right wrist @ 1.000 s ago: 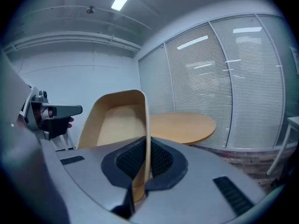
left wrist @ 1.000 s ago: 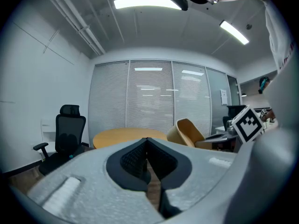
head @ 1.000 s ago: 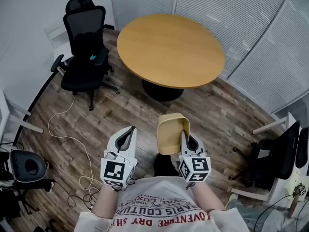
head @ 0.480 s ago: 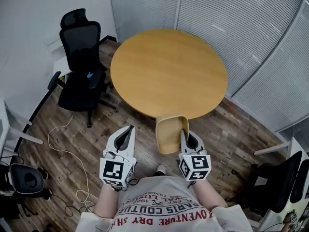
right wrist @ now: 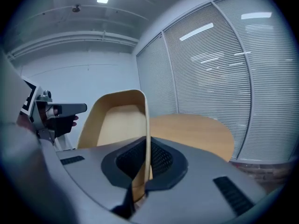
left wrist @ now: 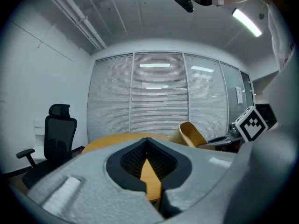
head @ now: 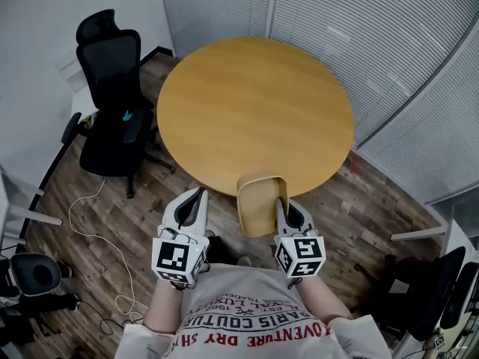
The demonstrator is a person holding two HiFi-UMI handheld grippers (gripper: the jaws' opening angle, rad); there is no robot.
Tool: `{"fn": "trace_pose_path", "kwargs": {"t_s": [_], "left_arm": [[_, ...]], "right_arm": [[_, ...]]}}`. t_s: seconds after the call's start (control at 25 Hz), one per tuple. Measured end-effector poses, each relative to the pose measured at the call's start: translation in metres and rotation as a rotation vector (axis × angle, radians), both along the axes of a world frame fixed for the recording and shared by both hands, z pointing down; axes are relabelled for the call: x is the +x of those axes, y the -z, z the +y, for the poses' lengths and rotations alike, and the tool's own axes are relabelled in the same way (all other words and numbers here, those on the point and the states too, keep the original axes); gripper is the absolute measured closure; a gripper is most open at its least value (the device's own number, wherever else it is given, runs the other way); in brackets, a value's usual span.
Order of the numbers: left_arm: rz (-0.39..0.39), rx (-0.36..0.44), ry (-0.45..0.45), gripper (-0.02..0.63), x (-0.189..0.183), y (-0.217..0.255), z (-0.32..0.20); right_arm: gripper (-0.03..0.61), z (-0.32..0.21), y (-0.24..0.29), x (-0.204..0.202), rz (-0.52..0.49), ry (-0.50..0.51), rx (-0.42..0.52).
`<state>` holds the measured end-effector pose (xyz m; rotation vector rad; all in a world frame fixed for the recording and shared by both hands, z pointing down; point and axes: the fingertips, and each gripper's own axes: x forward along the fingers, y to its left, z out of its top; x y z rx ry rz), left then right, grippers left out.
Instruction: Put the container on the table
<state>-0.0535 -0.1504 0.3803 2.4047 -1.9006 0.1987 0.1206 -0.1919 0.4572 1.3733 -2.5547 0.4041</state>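
The tan container (head: 259, 205), clenched at its wall by the right gripper (head: 280, 202), has come to the near edge of the round table (head: 254, 103), lower centre; placing seems next. The left gripper (head: 196, 197) is closed, empty.

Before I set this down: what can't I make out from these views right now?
- Clearance between container and table: head view looks steeply down, so height is unreadable.
- Container's lower end: right gripper view, hidden behind the body of the right gripper.
- Table's base: head view, covered by the tabletop.
- Table's near edge: left gripper view, blocked by the left gripper.
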Motion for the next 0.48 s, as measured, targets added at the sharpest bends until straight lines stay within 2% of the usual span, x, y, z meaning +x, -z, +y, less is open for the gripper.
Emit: {"fn": "trace_pose_path", "kwargs": {"t_s": [0.48], "left_arm": [[0.004, 0.007, -0.200, 0.615, -0.046, 0.000, -0.142]], "right_arm": [[0.568, -0.115, 0.009, -0.039, 0.010, -0.199, 0.020]]}}
